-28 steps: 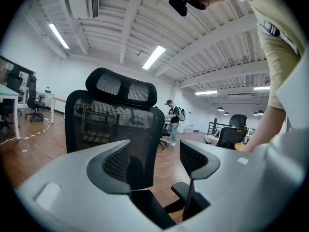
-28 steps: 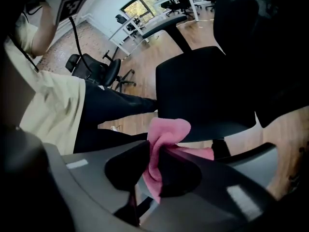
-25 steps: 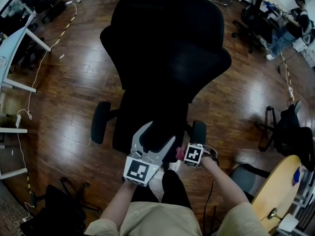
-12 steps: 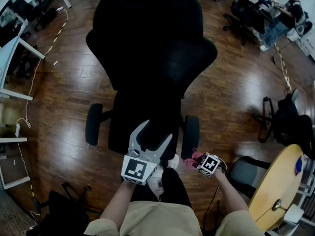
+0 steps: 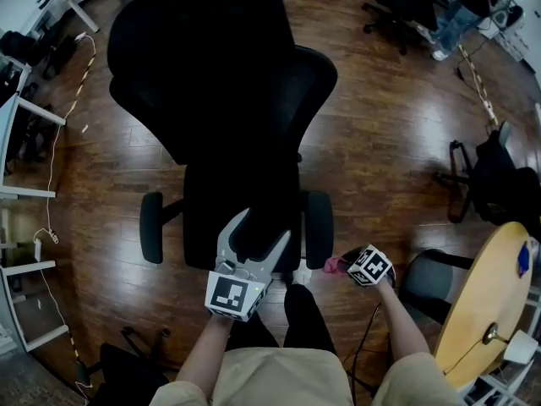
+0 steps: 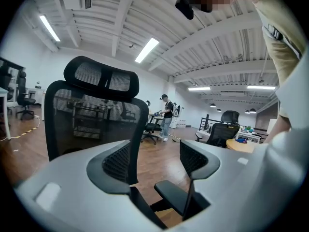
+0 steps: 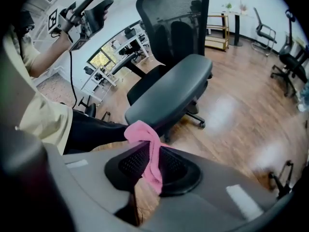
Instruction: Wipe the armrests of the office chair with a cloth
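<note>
Right gripper [image 5: 345,266] has drawn back off the office chair's [image 5: 228,83] right armrest [image 5: 319,227], now just past its near end, jaws pinched on the pink cloth [image 7: 147,149]. Left gripper [image 5: 264,225] gapes wide (nothing held) above the seat's front edge.

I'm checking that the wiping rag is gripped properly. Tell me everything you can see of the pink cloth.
The pink cloth is a small, soft rag that looks like fabric, crumpled rather than spread out. The right gripper is shut on it: a narrow fold runs down between the jaws, and a bunched end sticks out past their tips. In the head view it sits just by the near end of the chair's right armrest. Whether it touches the armrest cannot be told.
</note>
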A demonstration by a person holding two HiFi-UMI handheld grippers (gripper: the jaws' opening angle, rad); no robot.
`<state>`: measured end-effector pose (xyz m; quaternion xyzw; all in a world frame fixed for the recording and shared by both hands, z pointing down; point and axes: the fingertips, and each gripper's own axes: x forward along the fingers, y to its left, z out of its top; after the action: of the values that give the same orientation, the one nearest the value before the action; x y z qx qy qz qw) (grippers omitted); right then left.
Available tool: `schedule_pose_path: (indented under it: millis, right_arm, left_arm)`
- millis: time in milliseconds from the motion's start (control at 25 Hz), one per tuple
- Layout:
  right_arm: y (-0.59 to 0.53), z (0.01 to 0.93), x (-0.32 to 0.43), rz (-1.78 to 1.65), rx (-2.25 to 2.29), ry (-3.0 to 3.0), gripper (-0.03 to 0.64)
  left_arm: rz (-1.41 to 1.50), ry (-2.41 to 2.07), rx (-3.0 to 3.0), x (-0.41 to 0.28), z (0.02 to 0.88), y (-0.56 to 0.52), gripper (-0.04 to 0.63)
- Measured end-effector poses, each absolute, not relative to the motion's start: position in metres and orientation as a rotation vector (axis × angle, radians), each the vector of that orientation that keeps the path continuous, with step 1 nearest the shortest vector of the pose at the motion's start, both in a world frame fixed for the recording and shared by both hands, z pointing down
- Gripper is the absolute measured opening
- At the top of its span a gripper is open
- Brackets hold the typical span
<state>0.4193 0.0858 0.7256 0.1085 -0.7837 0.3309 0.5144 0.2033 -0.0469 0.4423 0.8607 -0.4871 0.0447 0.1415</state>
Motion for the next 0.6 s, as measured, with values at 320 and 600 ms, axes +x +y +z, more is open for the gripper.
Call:
schedule_pose_path:
  millis: [320,600]
  right_arm:
    - [-0.009,0.728,0.430,0.840,0.567,-1.913,0.063]
    - [-0.096,0.729,0.421,0.894,0.760,-1.944,0.063]
  left_arm:
    - [0.164,-1.369,2.473,0.212,0.455,-0.062,0.302]
    - [0.179,-1.402,2.446,0.190,0.458,-0.082,0.302]
